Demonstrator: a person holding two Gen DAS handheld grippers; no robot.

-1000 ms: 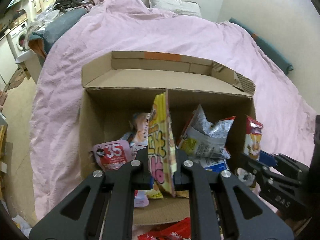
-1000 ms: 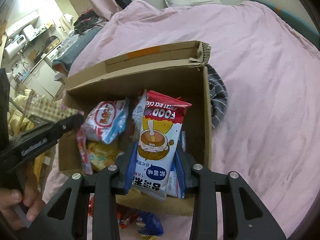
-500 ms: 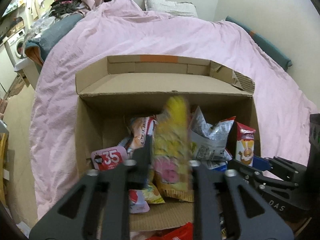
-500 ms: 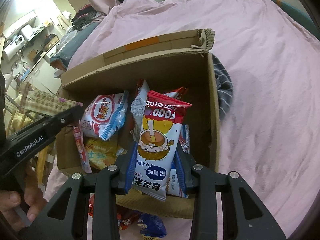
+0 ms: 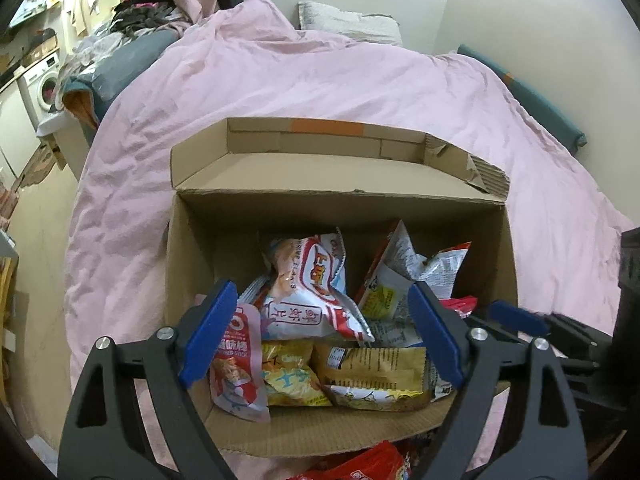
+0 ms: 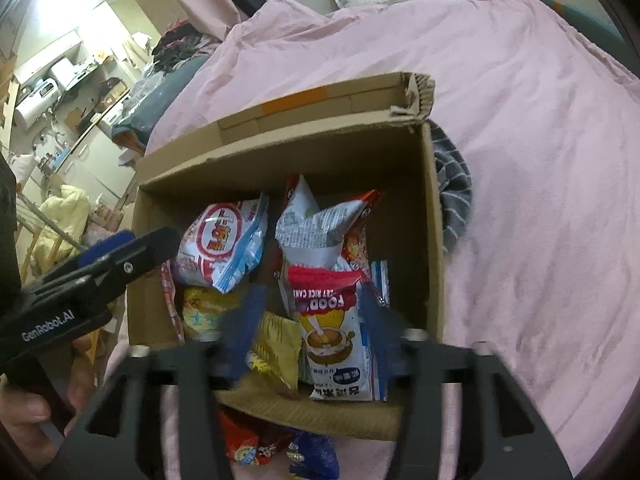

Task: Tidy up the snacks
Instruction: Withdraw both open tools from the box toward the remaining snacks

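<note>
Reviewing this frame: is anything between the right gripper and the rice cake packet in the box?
Nothing visible. The right gripper has just been opening, and the rice cake packet stands directly between its blurred blue pads, leaning in the cardboard box. A yellow packet lies beside it to the left, not in front.

Support: a bed under a rumpled pink duvet that covers nearly all of its top.
Middle of the duvet: an open cardboard box, its far flap folded back.
Beside the box's right wall: a grey striped cloth, partly tucked under the box.
Head end: a pale pillow against the wall.
Near edge, in front of the box: red and blue snack packets on the duvet.
</note>
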